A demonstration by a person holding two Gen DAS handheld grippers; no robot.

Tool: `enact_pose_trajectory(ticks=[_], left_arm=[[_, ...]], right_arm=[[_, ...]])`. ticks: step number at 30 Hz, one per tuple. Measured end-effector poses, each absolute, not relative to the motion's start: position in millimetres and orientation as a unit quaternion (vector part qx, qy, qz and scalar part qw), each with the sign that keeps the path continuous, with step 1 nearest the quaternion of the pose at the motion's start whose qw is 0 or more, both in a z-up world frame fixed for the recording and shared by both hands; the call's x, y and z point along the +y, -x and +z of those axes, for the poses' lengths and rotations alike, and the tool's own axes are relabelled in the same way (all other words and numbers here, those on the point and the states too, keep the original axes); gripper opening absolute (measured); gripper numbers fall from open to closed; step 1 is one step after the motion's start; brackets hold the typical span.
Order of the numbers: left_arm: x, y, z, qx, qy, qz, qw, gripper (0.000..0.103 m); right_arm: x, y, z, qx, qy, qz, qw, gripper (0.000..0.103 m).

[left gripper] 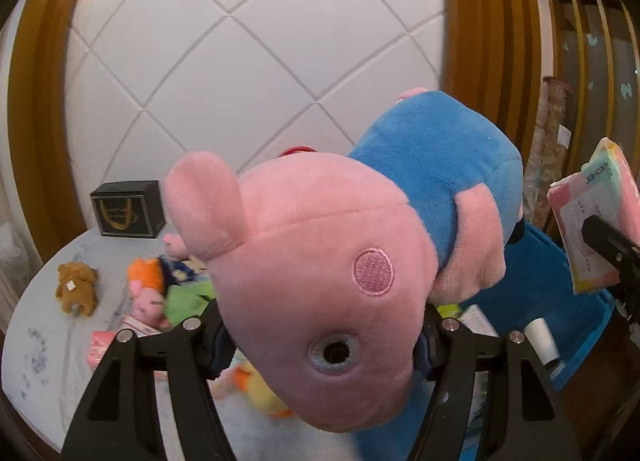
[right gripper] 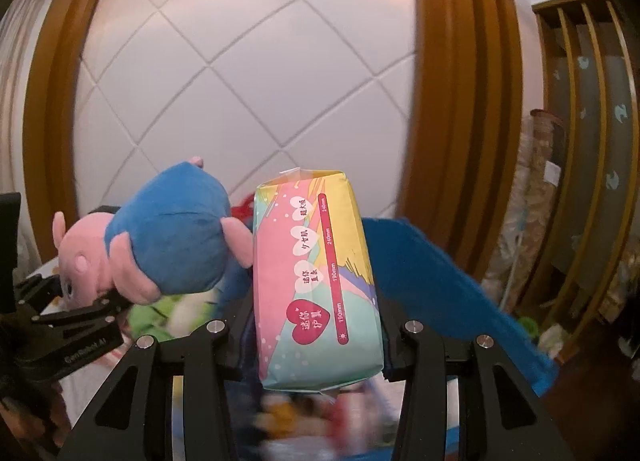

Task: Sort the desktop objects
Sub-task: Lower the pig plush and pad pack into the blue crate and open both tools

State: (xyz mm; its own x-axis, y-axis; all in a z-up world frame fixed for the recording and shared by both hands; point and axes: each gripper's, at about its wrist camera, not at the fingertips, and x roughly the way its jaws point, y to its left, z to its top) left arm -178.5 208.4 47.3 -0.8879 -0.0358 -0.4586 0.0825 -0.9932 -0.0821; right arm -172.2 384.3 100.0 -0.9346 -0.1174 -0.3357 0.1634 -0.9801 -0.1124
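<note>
The blue bin fills the lower right of the left wrist view, beyond both loads and nearer the right gripper. The plush pig, pink head and blue body, lies clamped head-first in the left gripper fingers, body angling to the upper right. The right fingers are closed on a pastel pad pack, long axis running away from them, above the counter
</note>
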Motion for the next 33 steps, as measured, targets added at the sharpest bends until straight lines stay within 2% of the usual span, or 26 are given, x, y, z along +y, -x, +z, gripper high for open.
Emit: enact_pose_trajectory(ticks=[7,14,22,28,29,31,33], left_arm=[[305,208,49,0.028,-0.261,-0.964,0.046,0.067],[349,238,31,0.015,-0.314,-0.948,0.056,0.069],[367,253,13,-0.003,-0.357,-0.931,0.072,0.078],[372,252,9,-0.011,-0.373,-0.925,0.074,0.087],[373,250,10,-0.015,-0.371,-0.925,0.075,0.089],[374,246,11,-0.017,-0.369,-0.926,0.074,0.095],[370,243,12,-0.017,-0.366,-0.928,0.074,0.095]], right_arm=[[477,212,91,0.075,-0.189,-0.976,0.081,0.044],[516,236,67,0.073,-0.221,-0.967,0.107,0.044],[531,248,50,0.078,-0.254,-0.958,0.105,0.045],[542,255,42,0.076,-0.264,-0.956,0.107,0.049],[543,255,42,0.075,-0.263,-0.956,0.108,0.053],[543,253,43,0.072,-0.261,-0.956,0.111,0.067],[544,249,44,0.07,-0.256,-0.958,0.112,0.095]])
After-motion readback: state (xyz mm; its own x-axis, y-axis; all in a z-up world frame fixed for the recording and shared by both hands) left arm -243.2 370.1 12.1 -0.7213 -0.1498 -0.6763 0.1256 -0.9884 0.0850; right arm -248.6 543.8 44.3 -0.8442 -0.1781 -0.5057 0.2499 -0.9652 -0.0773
